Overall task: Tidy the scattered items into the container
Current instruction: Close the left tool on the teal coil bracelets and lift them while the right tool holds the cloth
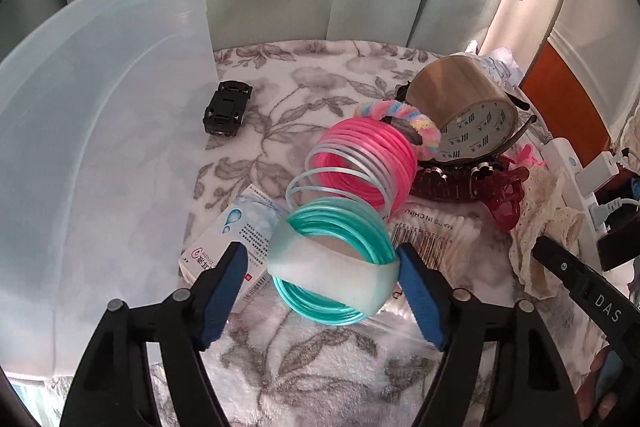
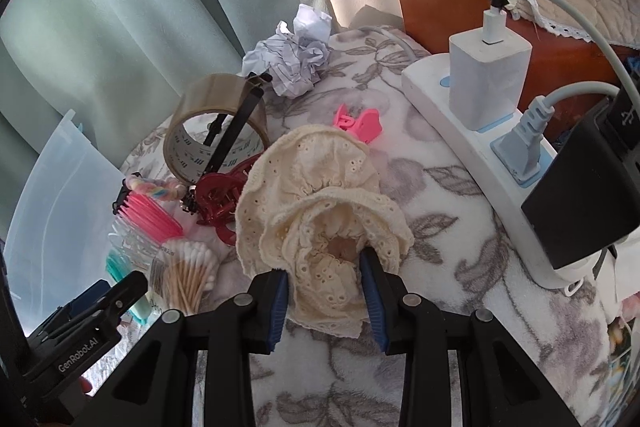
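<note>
Straddling the teal end of the plastic coil spring (image 1: 334, 267), the left gripper (image 1: 320, 295) has one pad touching, the other apart — not yet clamped. Right gripper (image 2: 326, 301) is pinched on the cream lace scrunchie (image 2: 320, 227). Clear container (image 1: 100, 127) sits left. Risk: the pink coils trail and snag the hair tie (image 1: 400, 123) or tape roll (image 1: 460, 107) on lifting.
</note>
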The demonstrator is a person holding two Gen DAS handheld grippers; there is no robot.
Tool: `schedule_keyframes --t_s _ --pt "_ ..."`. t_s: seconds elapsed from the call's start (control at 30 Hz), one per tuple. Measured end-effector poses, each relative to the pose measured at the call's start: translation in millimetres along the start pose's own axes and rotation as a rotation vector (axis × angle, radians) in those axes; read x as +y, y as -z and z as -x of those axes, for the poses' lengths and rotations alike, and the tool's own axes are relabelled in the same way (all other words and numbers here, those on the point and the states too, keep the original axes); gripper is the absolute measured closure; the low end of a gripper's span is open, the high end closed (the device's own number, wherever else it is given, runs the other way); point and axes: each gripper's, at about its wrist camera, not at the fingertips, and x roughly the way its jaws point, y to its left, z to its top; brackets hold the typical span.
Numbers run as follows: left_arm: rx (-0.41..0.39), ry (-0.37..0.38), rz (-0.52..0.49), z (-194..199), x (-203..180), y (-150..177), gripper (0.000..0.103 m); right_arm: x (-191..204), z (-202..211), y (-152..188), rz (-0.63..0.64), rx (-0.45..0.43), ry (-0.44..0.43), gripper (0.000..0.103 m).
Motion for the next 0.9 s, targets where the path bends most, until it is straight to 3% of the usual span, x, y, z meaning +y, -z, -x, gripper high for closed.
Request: schedule_keyframes --t_s 0.03,0.17,0.33,0.63,0.9 --pt "-0.001 -0.016 -0.003 3 0 0 0.036 -1 1 0 -0.004 0.0 -0.002 0.066" --pt "-0.024 -0.07 -0.004 16 6 1 0.036 -4 3 -1 -0.02 -0.007 -0.008 0.066" --pt "-0.094 -0.273 -0.111 12 -5 0 0.043 -7 4 1 -0.025 0.0 -0.015 0.066" --pt "-0.164 -0.278 -0.124 1 -5 -16 0.046 -5 -6 2 -0.027 0.016 -0.014 0.066" --pt "-0.146 -0.298 -0.169 -16 -20 -18 0.043 -2 -9 -1 -0.052 0.03 -0.013 0.066"
